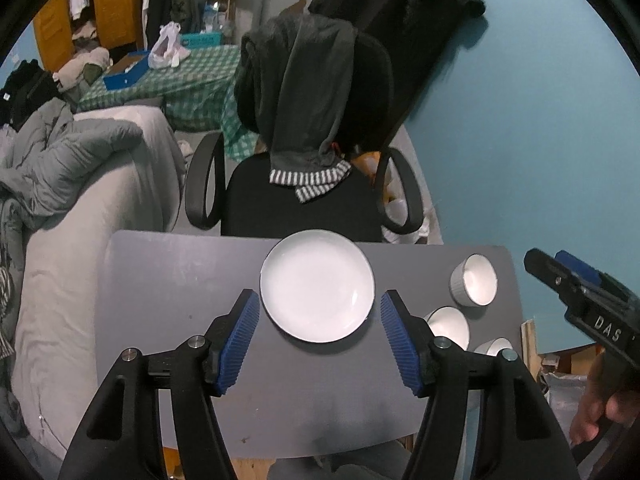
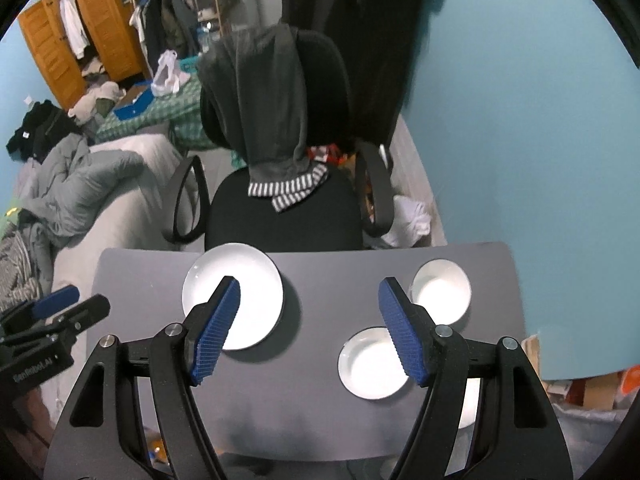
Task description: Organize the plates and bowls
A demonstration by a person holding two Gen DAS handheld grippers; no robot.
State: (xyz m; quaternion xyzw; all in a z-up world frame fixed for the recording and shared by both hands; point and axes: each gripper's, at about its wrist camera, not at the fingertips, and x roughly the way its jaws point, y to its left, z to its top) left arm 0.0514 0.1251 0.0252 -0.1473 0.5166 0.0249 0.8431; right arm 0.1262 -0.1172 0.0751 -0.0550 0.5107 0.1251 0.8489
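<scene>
A white plate [image 1: 317,285] lies on the grey table [image 1: 168,280] near its far edge; it also shows in the right wrist view [image 2: 256,280]. My left gripper [image 1: 320,334] hovers above the plate's near rim, open and empty. Three white bowls stand at the table's right: a far bowl [image 1: 475,279] [image 2: 442,291], a middle bowl [image 1: 448,324] [image 2: 370,362], and a near bowl [image 1: 494,346] [image 2: 468,404] partly hidden by fingers. My right gripper [image 2: 310,330] is open and empty above the table, between plate and bowls. It appears at the right edge of the left wrist view [image 1: 560,272].
A black office chair [image 1: 304,184] draped with dark clothing stands just behind the table's far edge. A bed with a grey duvet [image 1: 80,184] lies left of the table. A blue wall [image 1: 540,120] is on the right. Clutter sits beyond the table's right edge.
</scene>
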